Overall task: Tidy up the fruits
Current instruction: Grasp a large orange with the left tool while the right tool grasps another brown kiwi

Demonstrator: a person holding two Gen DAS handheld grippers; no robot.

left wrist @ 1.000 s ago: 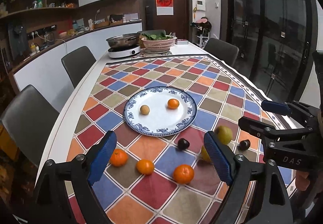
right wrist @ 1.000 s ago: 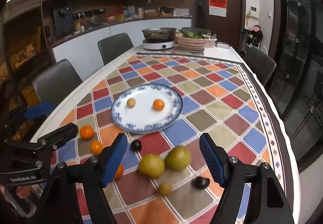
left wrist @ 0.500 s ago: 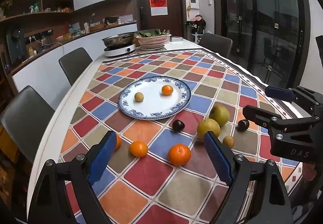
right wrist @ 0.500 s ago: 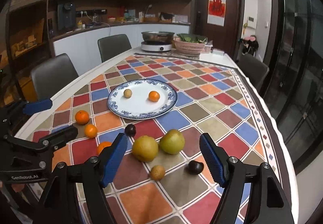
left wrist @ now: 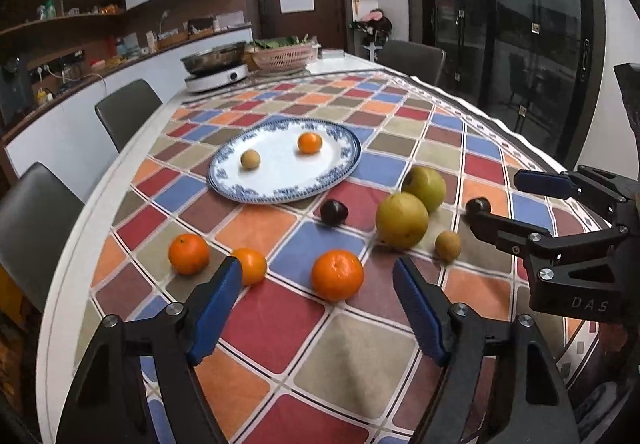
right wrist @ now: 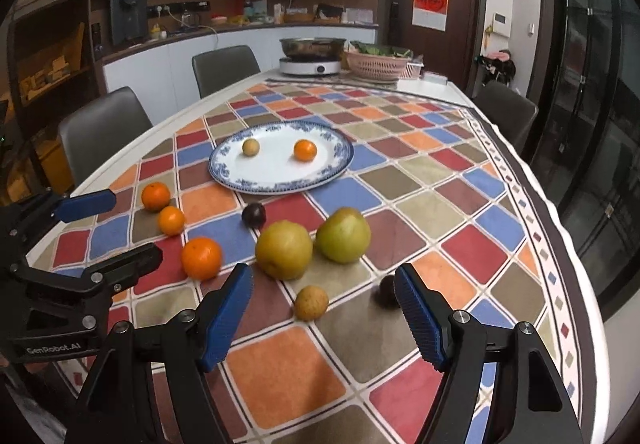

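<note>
Two fruits sit on the plate point(left wrist: 280, 180); the rest lie loose on the counter point(left wrist: 280, 320). Left claw point(left wrist: 318, 318), jaws just narrowing yet empty, frames the nearest orange point(left wrist: 337, 275). Right claw point(right wrist: 323, 318), likewise parted and empty, frames a small brown fruit point(right wrist: 311, 302), probably for pickup.

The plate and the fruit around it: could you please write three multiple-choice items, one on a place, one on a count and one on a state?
1. Where does the small tan fruit off the plate lie?
A. on the stove
B. on the tablecloth between the right tongs
C. in the pink basket

2. How many fruits are on the plate?
A. two
B. four
C. none

3. How are the left tongs?
A. shut on an orange
B. shut on a pear
C. open, holding nothing

Answers:
1 B: the tan fruit sits on the tablecloth ahead of the right tongs.
2 A: the plate holds one orange and one tan fruit.
3 C: the left tongs gape apart, touching nothing.
</note>
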